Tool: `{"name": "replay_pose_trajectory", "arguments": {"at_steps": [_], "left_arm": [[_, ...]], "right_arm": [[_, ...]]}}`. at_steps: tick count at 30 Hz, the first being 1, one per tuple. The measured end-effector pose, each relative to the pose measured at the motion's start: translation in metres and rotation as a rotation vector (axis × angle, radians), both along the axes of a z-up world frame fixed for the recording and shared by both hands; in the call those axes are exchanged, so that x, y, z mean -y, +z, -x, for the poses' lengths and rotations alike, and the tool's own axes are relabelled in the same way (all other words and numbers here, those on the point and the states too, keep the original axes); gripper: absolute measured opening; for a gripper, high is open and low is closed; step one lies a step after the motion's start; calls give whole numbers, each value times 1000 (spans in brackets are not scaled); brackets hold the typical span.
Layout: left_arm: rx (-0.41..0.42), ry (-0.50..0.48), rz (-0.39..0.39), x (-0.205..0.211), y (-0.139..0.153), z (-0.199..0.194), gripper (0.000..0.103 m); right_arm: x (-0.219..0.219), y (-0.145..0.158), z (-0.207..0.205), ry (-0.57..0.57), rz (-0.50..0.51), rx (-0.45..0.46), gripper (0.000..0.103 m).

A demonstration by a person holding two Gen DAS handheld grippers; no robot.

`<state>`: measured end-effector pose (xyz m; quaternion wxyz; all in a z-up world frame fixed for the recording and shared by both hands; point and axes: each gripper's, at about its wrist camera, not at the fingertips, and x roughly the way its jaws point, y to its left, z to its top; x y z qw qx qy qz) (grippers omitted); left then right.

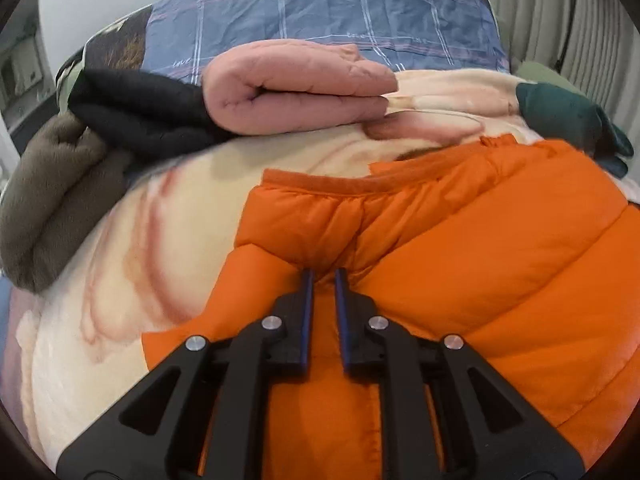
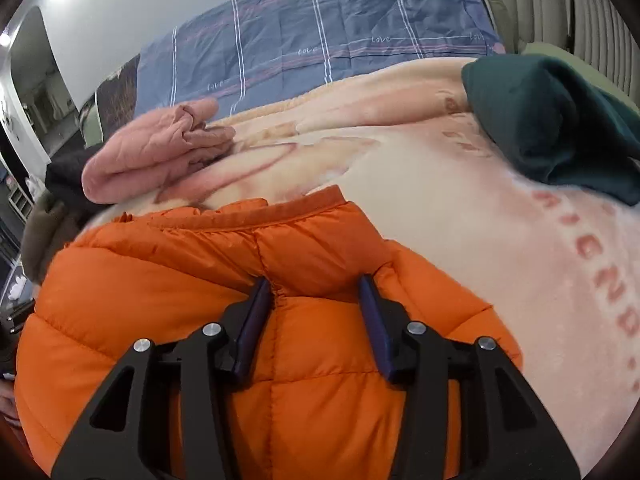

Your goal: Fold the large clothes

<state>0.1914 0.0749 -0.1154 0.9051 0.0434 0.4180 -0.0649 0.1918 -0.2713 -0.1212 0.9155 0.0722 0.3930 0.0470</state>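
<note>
Left gripper [image 1: 324,276] with jaws nearly together, pinching a ridge of the orange puffer jacket [image 1: 440,280] directly beneath its tips. Right gripper [image 2: 314,286] with jaws apart, straddling a jacket seam. Beyond both tools, a pink folded garment [image 1: 296,92] on the cream blanket [image 1: 100,280].

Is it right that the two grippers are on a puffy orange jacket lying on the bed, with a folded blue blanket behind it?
Not quite: the folded blanket behind the orange jacket is pink, not blue. The blue thing is the checked sheet further back. The left wrist view shows it best. The rest is right: the left gripper and right gripper are both on the jacket.
</note>
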Motion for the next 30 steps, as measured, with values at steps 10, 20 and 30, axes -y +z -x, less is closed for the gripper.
{"name": "replay_pose_trajectory", "arguments": {"at_steps": [10, 20, 30], "left_arm": [[-19, -10, 68, -3, -7, -4, 13], [127, -109, 150, 27, 65, 8, 16], [-79, -9, 225, 34, -7, -56, 35]], "right_arm": [[-6, -6, -1, 1, 67, 3, 49], [-24, 57, 5, 7, 45, 109, 49], [12, -18, -56, -112, -84, -104, 49]]}}
